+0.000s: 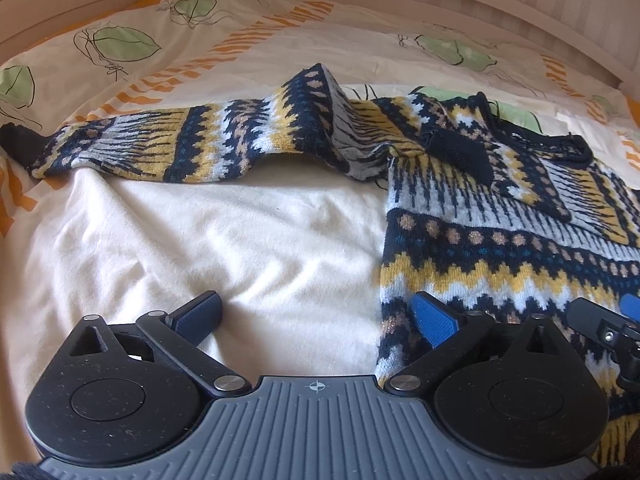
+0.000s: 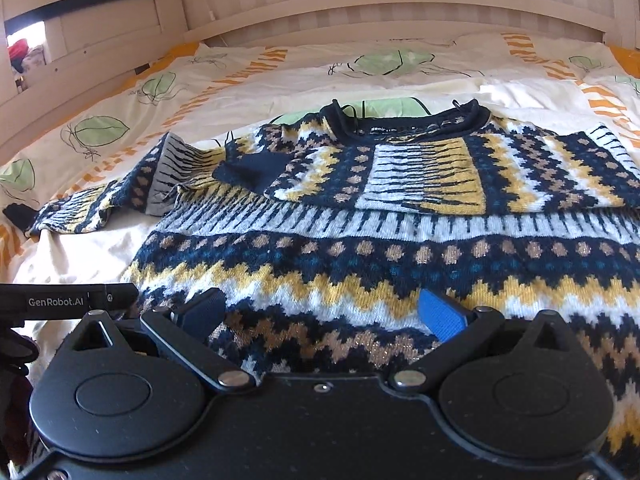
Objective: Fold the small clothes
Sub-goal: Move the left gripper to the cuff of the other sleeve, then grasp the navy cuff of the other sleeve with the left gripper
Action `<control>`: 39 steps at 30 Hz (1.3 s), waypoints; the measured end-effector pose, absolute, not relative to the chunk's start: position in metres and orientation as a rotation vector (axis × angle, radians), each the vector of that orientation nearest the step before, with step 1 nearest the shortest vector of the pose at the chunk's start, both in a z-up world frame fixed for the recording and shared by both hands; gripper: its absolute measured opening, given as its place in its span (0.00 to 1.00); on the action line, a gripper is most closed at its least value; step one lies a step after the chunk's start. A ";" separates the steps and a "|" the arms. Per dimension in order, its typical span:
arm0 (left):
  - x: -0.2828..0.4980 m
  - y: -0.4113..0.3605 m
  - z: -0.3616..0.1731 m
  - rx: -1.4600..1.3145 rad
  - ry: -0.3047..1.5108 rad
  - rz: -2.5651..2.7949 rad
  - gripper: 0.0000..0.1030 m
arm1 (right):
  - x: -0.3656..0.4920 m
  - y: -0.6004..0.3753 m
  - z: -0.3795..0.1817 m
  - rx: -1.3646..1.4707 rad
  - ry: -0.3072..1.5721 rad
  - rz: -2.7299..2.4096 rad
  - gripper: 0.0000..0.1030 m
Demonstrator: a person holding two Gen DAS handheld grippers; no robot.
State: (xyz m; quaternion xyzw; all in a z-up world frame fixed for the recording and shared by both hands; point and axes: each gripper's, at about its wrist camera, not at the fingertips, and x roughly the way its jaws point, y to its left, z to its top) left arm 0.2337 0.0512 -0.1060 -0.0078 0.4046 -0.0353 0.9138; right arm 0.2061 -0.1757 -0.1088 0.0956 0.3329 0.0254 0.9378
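A patterned navy, yellow and white knit sweater [image 2: 360, 256] lies flat on a cream sheet [image 1: 240, 240]. Its right sleeve is folded across the chest [image 2: 440, 176]. Its left sleeve [image 1: 160, 148] stretches out to the left, humped near the shoulder. My left gripper [image 1: 316, 314] is open and empty, low over the sheet at the sweater's [image 1: 500, 248] left edge, its right finger [image 1: 434, 318] over the knit. My right gripper [image 2: 320, 312] is open and empty just above the sweater's lower body. The left gripper's body also shows in the right wrist view [image 2: 68, 302].
The bed carries a leaf-print duvet with orange stripes [image 1: 140, 52] behind the sweater. A pale wooden bed frame [image 2: 360, 8] curves around the back and left.
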 end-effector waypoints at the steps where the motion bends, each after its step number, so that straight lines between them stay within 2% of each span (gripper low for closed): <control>1: 0.233 0.051 -0.106 -0.015 0.829 -0.073 1.00 | 0.206 -0.176 -0.110 0.199 0.680 0.053 1.00; 13: 0.246 0.081 -0.089 -0.082 0.801 -0.033 0.98 | 0.207 -0.175 -0.117 0.195 0.675 0.055 1.00; 23: 0.294 0.189 -0.057 -0.179 0.733 0.182 0.98 | 0.205 -0.173 -0.099 0.227 0.650 0.107 1.00; 29: 0.322 0.252 -0.070 -0.341 0.770 0.293 0.97 | 0.200 -0.159 -0.079 0.261 0.600 0.192 1.00; 33: 0.342 0.254 -0.073 -0.290 0.775 0.291 0.96 | 0.197 -0.141 -0.068 0.209 0.566 0.244 1.00; 35: 0.353 0.255 -0.076 -0.257 0.784 0.283 0.83 | 0.195 -0.133 -0.062 0.184 0.553 0.272 1.00; 39: 0.367 0.270 -0.086 -0.321 0.788 0.297 0.81 | 0.193 -0.121 -0.054 0.153 0.534 0.317 1.00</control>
